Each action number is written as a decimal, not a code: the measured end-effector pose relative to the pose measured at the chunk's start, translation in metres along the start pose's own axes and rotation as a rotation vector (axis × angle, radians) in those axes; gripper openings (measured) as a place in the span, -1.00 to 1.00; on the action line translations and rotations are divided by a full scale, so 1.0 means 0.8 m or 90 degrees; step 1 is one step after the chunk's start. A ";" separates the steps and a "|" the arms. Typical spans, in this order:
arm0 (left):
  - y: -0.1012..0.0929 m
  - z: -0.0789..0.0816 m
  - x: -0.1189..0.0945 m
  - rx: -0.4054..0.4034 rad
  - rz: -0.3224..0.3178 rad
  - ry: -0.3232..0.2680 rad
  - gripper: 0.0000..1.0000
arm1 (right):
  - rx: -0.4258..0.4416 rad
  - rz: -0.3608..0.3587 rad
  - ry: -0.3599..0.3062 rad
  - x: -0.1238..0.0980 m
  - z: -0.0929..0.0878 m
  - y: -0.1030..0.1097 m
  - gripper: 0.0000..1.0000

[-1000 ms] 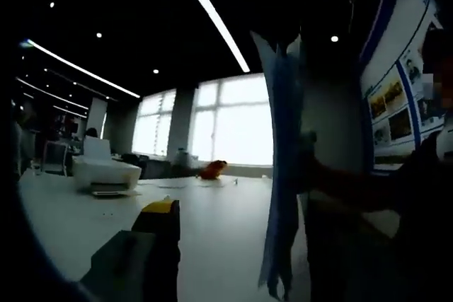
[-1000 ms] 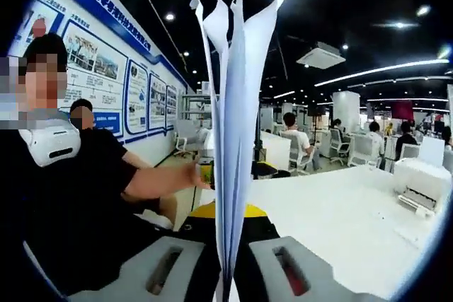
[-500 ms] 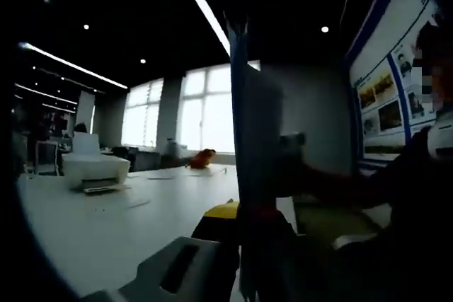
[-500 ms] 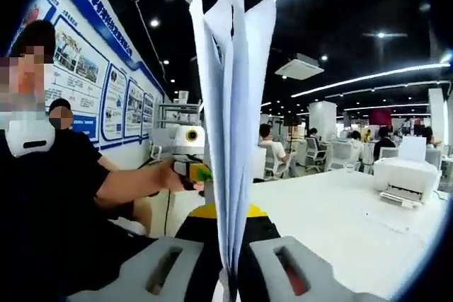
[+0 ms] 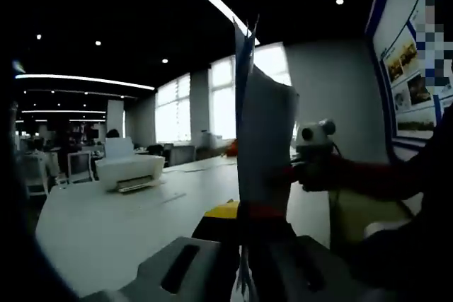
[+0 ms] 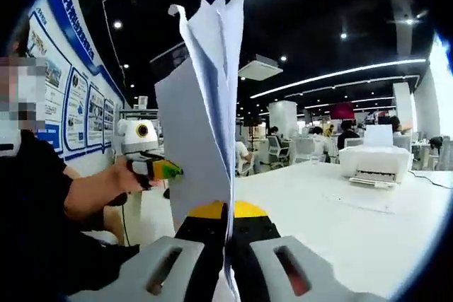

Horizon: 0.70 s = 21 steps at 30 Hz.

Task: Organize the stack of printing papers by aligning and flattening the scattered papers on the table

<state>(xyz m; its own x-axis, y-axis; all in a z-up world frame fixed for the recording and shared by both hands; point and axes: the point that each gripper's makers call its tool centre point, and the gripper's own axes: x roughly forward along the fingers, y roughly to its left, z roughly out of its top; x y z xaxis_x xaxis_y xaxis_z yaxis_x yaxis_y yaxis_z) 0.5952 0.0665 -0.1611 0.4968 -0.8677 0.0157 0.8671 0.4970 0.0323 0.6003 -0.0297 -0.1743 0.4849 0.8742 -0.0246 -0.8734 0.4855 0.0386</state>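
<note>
A stack of white printing papers (image 6: 205,125) stands upright on edge above the white table (image 6: 340,231). My right gripper (image 6: 228,266) is shut on its lower edge, and the sheets fan apart at the top. In the left gripper view the same papers (image 5: 258,146) rise from between my left gripper's (image 5: 244,274) jaws, which are shut on them. The left gripper (image 6: 168,170), held by a hand, meets the stack's far side in the right gripper view. The right gripper (image 5: 296,173) shows just behind the papers in the left gripper view.
A white printer (image 6: 371,164) (image 5: 129,169) sits further along the table (image 5: 106,224), with loose sheets (image 6: 361,203) in front of it. A wall with blue-framed posters (image 6: 71,104) runs behind the person. Seated people and chairs (image 6: 297,150) fill the background.
My left gripper came in from beside the stack and closed on its edge. The stack has turned slightly, so one sheet now faces the right gripper view broadside. Both views have shifted.
</note>
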 end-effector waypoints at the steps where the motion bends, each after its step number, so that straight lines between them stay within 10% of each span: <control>1: 0.003 -0.001 0.000 -0.005 0.003 0.001 -0.90 | 0.002 -0.006 0.003 0.000 -0.003 -0.004 -1.00; 21: 0.015 -0.034 0.013 0.016 -0.014 0.046 -0.56 | 0.011 -0.022 0.020 -0.012 -0.024 -0.028 -0.61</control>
<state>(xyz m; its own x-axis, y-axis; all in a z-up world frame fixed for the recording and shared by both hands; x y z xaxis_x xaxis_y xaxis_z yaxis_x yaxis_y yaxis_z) 0.6117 0.0633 -0.1879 0.4799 -0.8754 -0.0578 0.8770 0.4770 0.0569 0.6143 -0.0488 -0.1938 0.5128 0.8566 -0.0568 -0.8552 0.5155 0.0540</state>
